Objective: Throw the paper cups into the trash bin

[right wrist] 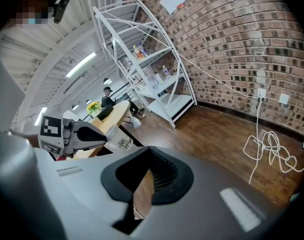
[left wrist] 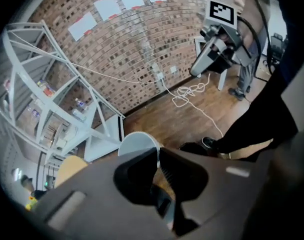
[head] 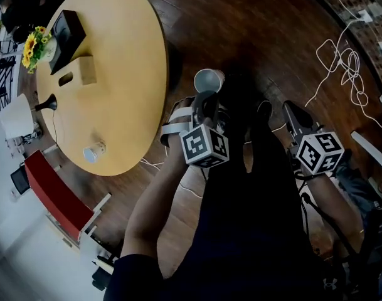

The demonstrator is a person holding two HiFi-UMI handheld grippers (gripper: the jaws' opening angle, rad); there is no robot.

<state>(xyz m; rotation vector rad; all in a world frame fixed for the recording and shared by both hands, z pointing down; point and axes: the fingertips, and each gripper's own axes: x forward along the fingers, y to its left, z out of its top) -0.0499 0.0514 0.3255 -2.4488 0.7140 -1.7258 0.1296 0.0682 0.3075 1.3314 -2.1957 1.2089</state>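
My left gripper [head: 206,98] is shut on the rim of a white paper cup [head: 208,79], held over the wood floor beside the round table [head: 137,86]. In the left gripper view its pads pinch the cup's [left wrist: 136,142] wall right at the tips of the left gripper [left wrist: 157,156]. A second paper cup [head: 93,152] lies on its side near the table's front edge. My right gripper [head: 291,110] hangs to the right, shut with nothing in it; its tips meet in the right gripper view [right wrist: 149,156]. That view also shows the held cup [right wrist: 123,143]. No trash bin is in view.
The table carries sunflowers [head: 34,42], a black box [head: 66,36] and a small cardboard box [head: 86,69]. A red chair [head: 56,196] stands at its near side. White cables [head: 341,61] trail over the floor by the brick wall. A white shelf rack [right wrist: 142,49] stands against the wall.
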